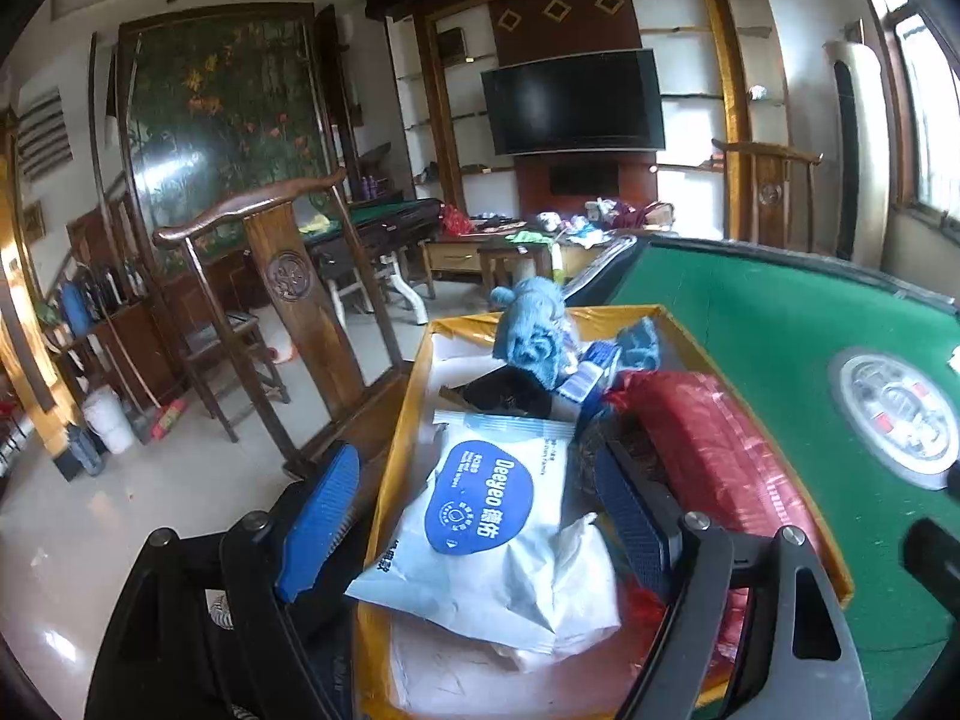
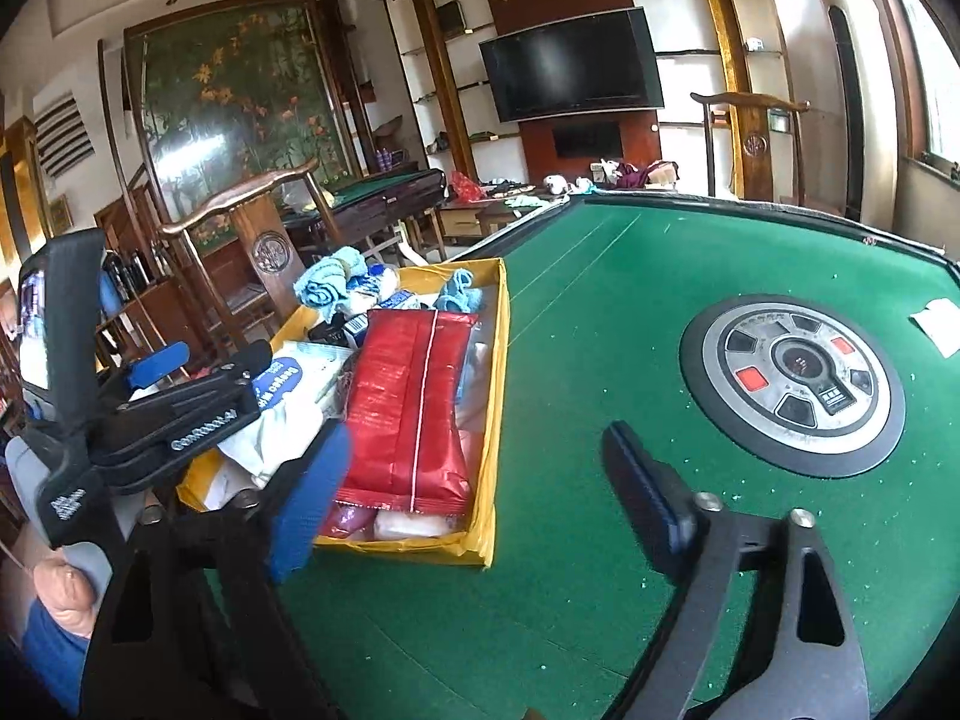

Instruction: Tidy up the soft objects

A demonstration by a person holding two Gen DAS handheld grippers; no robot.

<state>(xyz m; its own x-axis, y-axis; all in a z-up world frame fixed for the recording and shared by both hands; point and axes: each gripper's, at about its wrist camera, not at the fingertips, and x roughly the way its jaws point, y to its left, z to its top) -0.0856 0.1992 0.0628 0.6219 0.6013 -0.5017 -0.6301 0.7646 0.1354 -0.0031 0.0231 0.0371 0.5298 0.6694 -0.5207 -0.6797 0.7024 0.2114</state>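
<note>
A yellow box [image 1: 420,372] [image 2: 500,324] sits at the left edge of the green table [image 2: 600,300]. It holds a white wet-wipes pack [image 1: 480,516] [image 2: 282,384], a red tissue pack [image 1: 714,450] [image 2: 414,402], blue cloths [image 1: 534,324] [image 2: 327,279] and small packets. My left gripper [image 1: 480,504] [image 2: 198,384] is open, hovering over the wipes pack, its fingers either side of it. My right gripper [image 2: 480,492] is open and empty above the felt by the box's near right corner.
A round control panel [image 2: 792,384] [image 1: 894,414] is set in the table's middle. A white paper [image 2: 939,324] lies at the right. A wooden chair [image 1: 282,300] stands left of the box. A second table, cabinets and a TV [image 1: 573,99] are behind.
</note>
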